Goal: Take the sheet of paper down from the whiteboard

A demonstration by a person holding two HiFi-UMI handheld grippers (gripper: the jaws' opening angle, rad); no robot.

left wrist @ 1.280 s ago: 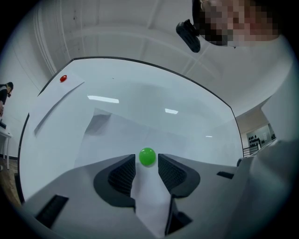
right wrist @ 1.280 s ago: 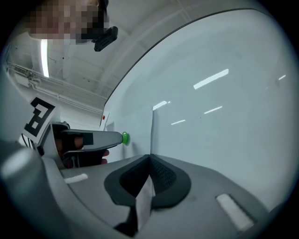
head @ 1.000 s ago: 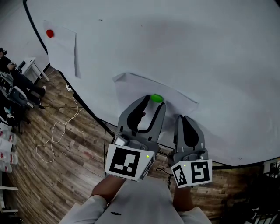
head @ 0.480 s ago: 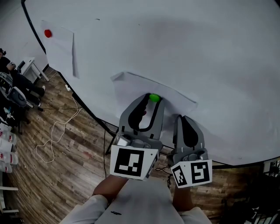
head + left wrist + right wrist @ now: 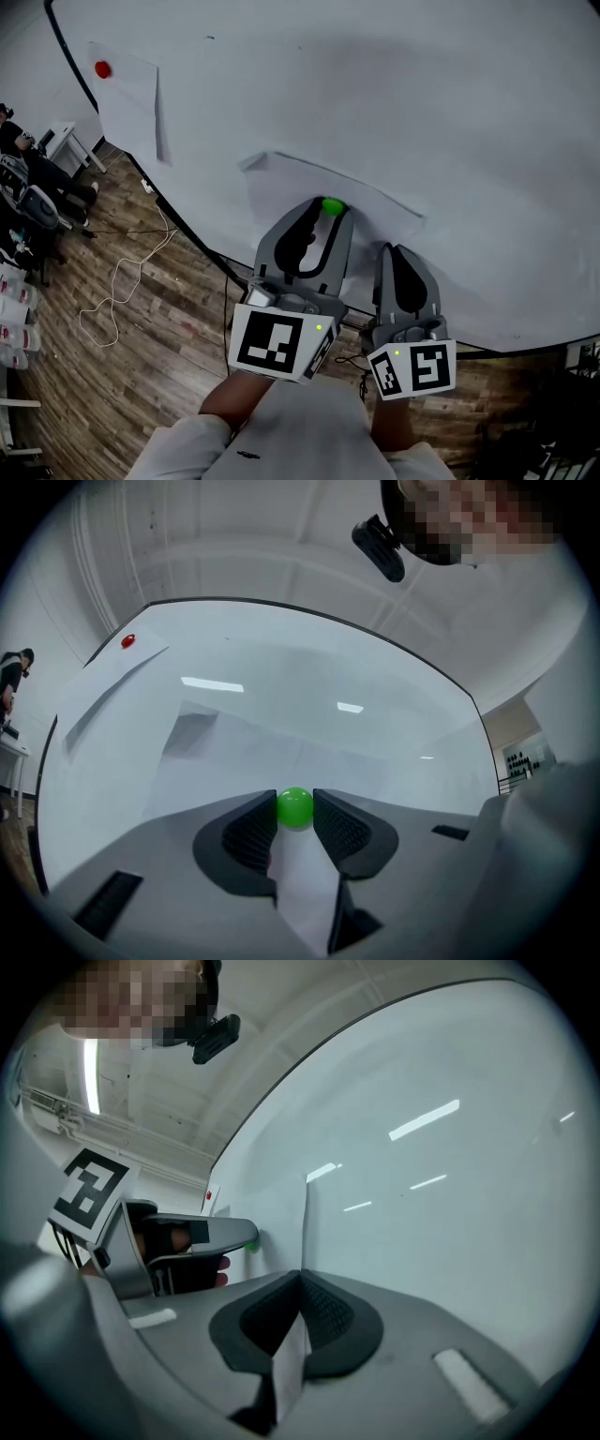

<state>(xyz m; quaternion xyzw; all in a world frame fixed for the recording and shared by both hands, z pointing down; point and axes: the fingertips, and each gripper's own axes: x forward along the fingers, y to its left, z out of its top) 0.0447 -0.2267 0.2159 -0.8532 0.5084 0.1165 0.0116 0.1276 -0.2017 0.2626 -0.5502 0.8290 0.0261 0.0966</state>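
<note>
A white sheet of paper (image 5: 281,187) hangs on the whiteboard (image 5: 441,94), pinned by a round green magnet (image 5: 332,206). My left gripper (image 5: 329,210) reaches up to that magnet. In the left gripper view its jaws are closing, with the green magnet (image 5: 294,807) between the two ribbed pads and touching both. My right gripper (image 5: 394,251) sits just to the right, by the sheet's lower right part. In the right gripper view it (image 5: 300,1283) is shut on the paper's edge (image 5: 292,1354), which runs as a thin strip out of the jaws.
A second sheet (image 5: 131,103) hangs at the board's upper left under a red magnet (image 5: 101,69). Below the board's dark lower edge (image 5: 197,246) is wooden floor with a loose white cable (image 5: 122,281). Chairs and a seated person (image 5: 37,178) are at far left.
The left gripper's jaws have narrowed around the green magnet. Neither hand has moved; the right gripper still grips the paper.
</note>
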